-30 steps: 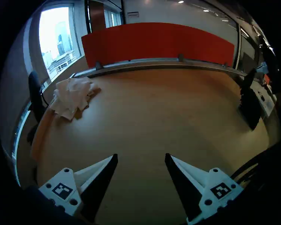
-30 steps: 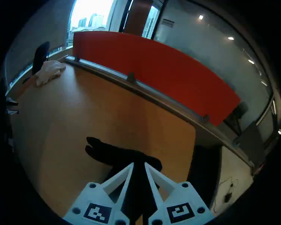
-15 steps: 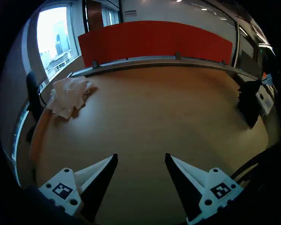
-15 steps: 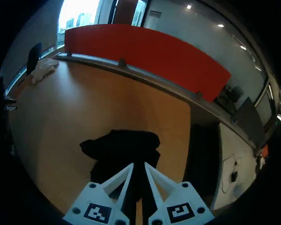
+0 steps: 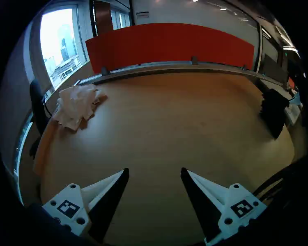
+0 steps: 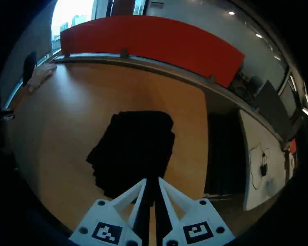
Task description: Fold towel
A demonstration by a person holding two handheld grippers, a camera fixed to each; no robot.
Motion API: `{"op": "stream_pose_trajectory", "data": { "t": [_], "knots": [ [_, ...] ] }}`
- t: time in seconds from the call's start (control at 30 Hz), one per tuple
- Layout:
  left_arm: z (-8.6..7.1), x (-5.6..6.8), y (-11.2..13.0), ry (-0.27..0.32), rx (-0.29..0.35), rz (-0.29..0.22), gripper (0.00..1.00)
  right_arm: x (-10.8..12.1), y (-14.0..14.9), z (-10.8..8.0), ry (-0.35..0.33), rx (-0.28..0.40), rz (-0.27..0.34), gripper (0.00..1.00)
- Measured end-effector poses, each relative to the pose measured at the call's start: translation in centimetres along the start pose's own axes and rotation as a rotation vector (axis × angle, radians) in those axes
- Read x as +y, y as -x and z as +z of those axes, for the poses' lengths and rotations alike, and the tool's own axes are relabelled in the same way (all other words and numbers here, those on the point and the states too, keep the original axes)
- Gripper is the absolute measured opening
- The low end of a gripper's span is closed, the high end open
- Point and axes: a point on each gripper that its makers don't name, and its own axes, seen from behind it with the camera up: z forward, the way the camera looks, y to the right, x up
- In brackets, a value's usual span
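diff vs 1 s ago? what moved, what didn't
The black fabric towel, pinched in the shut right gripper, has opened from a small bunched lump into a broad sheet over the wooden table. The left gripper stays open and hovering; the crumpled white cloth pile is unmoved.

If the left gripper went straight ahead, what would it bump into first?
The left gripper would probably meet the bare wooden table first, then the red divider behind; depth is unclear. The pale cloth pile sits aside.

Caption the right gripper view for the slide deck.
Right gripper shut on a black towel, wooden desk and red divider panel beyond.
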Motion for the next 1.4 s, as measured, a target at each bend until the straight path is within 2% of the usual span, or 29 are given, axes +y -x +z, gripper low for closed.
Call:
{"op": "stream_pose_trajectory", "data": {
  "t": [0.6,0.87,1.07,1.4],
  "knots": [
    [-0.2,-0.3,-0.1,-0.017,-0.006,0.004,0.93,0.6,5.1,2.1,0.006,-0.077,0.075,0.05],
    [-0.1,0.0,0.1,-0.014,-0.012,0.006,0.93,0.9,5.4,2.6,0.011,-0.083,0.095,0.05],
    [-0.2,0.2,0.0,-0.014,-0.007,0.007,0.93,0.8,6.0,2.8,0.016,-0.102,0.083,0.05],
    [-0.3,-0.4,0.0,-0.023,-0.005,-0.002,0.94,0.8,5.9,2.9,0.035,-0.085,0.109,0.08]
  ]
}}
